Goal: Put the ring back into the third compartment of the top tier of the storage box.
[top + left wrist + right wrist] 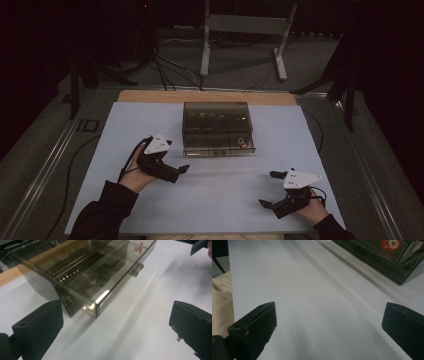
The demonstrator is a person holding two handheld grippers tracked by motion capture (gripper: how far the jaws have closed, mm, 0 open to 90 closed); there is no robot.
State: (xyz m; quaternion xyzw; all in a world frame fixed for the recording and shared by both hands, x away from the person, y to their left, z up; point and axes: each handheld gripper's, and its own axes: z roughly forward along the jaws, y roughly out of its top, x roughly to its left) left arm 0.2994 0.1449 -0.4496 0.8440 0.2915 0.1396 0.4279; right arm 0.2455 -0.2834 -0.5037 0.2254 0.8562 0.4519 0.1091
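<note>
Two grippers sit low in the frame: left gripper [181, 173] and right gripper [267, 189], both wide open, holding nothing. One smoky see-through box [217, 128], red sticker [243, 146] in front, rests mid-frame on the white table [125, 130].

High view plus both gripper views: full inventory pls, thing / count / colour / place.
Storage box: 1, smoky transparent, compartmented, table centre toward the far edge.
Sticker: 1, red, box front near its right corner.
Mat: 1, pale blue-white, covering the table.
Table: 1, wood, strip showing beyond the mat.
Frame: 1, grey metal, floor beyond the table.
Left gripper: 1, black, open, left of the box.
Right gripper: 1, black, open, near right of the mat.
</note>
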